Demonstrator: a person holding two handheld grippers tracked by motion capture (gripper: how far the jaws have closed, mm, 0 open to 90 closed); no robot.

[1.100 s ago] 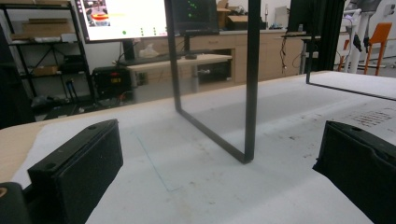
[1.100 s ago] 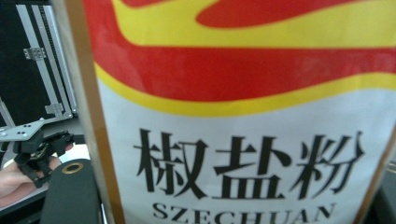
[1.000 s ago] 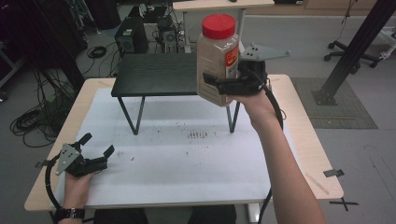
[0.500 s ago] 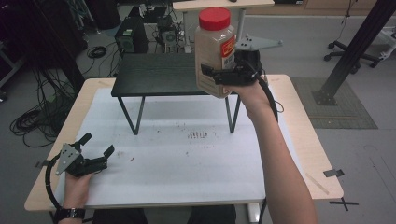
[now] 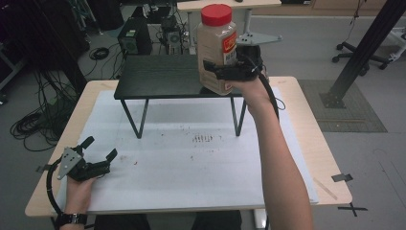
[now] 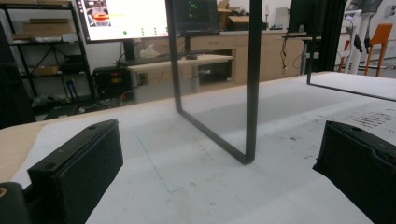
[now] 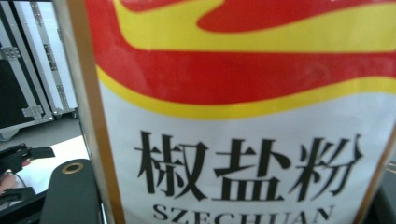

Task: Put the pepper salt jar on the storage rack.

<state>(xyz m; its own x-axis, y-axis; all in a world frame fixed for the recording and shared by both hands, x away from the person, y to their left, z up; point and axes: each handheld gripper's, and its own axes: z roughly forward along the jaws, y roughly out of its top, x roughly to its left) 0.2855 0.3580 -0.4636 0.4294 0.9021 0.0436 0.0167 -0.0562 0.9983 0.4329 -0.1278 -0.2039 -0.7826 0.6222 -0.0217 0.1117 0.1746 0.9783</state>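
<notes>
A tall seasoning jar (image 5: 216, 43) with a red lid and a red, yellow and white label stands upright in my right gripper (image 5: 225, 72), which is shut on its lower half. The jar's base is level with the right front edge of a black metal stand (image 5: 163, 76); I cannot tell if it touches. Its label (image 7: 243, 116) is close up in the right gripper view. My left gripper (image 5: 100, 147) rests open on the table's near left corner, with nothing between its jaws (image 6: 219, 172).
A white mat (image 5: 191, 163) covers the wooden table (image 5: 330, 182). The stand's thin black leg (image 6: 252, 93) rises just ahead of the left gripper. Cables, equipment cases and a black post surround the table on the floor.
My right gripper has carried the jar a little to the left and farther away, toward the stand's top. The left gripper has stayed in place.
</notes>
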